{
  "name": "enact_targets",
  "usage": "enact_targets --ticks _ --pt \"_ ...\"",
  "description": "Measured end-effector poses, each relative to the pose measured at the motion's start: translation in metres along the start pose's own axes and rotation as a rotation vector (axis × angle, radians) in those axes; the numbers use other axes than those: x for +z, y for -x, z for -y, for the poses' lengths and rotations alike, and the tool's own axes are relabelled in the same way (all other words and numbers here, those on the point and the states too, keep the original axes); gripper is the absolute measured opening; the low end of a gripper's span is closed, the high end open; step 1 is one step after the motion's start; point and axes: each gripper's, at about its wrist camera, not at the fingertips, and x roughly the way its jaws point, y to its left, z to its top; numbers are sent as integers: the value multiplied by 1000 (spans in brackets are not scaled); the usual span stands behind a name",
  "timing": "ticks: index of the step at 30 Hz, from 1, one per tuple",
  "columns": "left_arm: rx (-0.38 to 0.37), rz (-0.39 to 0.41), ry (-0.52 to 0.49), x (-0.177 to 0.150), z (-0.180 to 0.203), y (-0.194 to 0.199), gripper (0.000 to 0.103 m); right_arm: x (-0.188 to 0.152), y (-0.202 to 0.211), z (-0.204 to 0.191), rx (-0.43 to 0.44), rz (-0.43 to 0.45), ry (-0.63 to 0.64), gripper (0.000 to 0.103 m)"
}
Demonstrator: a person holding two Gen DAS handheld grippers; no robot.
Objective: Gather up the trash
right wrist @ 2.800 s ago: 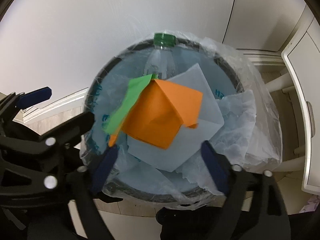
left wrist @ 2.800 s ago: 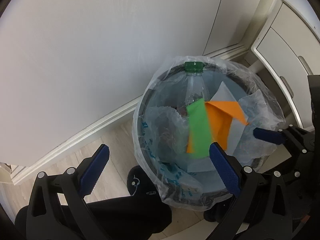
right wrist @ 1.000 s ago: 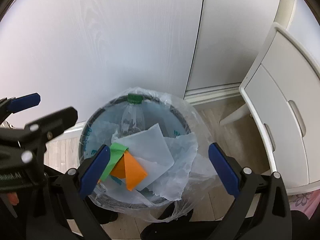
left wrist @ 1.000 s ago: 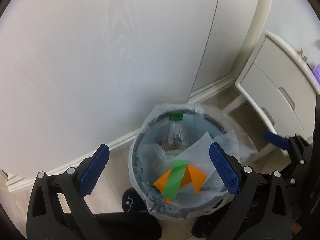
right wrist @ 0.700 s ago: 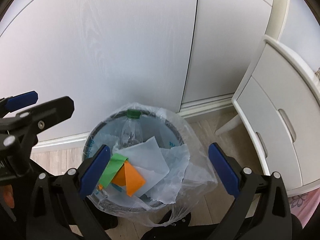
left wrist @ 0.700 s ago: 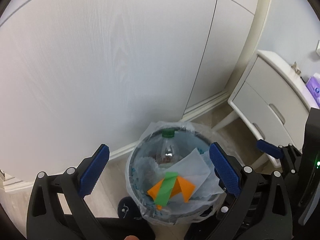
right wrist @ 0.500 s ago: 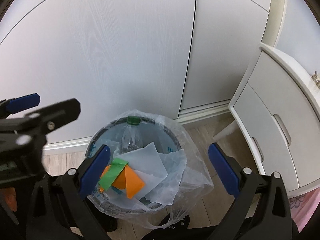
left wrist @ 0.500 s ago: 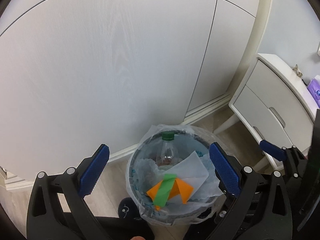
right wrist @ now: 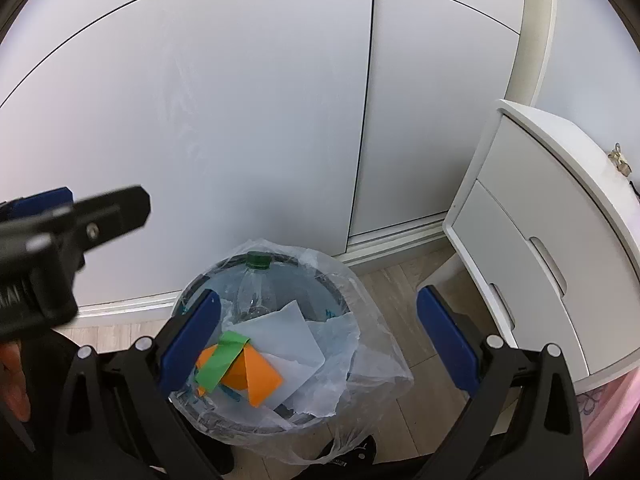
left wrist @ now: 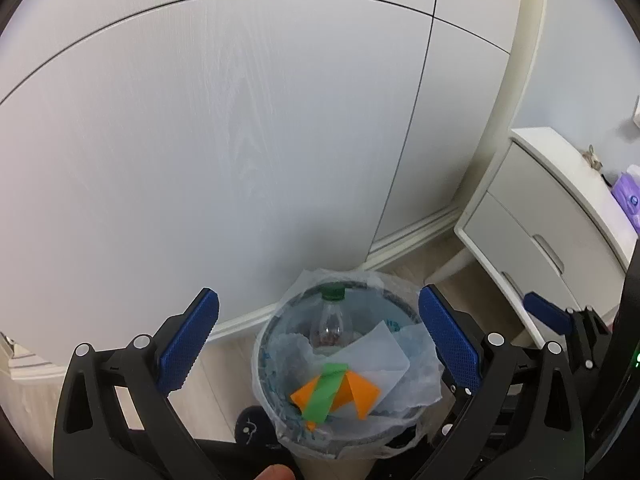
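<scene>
A round trash bin (left wrist: 267, 376) (right wrist: 324, 284) lined with a clear plastic bag stands on the floor against the white wall panels. Inside lie a clear bottle with a green cap (left wrist: 331, 316) (right wrist: 256, 280), a pale sheet of paper (left wrist: 376, 352) (right wrist: 284, 332), orange paper (left wrist: 362, 394) (right wrist: 252, 374) and a green strip (left wrist: 326, 390) (right wrist: 222, 358). My left gripper (left wrist: 318, 344) and my right gripper (right wrist: 318, 340) both hover high above the bin, open, with nothing between their blue pads. The left gripper's body (right wrist: 48, 248) shows blurred at the left of the right wrist view.
A white bedside cabinet with drawers (left wrist: 560, 220) (right wrist: 560, 240) stands to the right of the bin. Something purple (left wrist: 626, 192) rests on its top. A dark shoe (left wrist: 250, 420) (right wrist: 348, 452) sits on the wood floor by the bin. A hand (right wrist: 12, 376) shows at the far left.
Both grippers have risen well away from the bin, which now looks smaller and lower in both views. The papers stay in the bin. Both grippers remain open.
</scene>
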Motion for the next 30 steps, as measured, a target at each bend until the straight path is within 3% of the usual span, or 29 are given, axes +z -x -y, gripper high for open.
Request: enact_targets --ticks 20,30 --pt "-4 75 -56 10 15 12 97 6 13 13 -40 45 -29 96" --pt "19 39 -51 2 11 9 97 6 9 11 -40 37 -32 96"
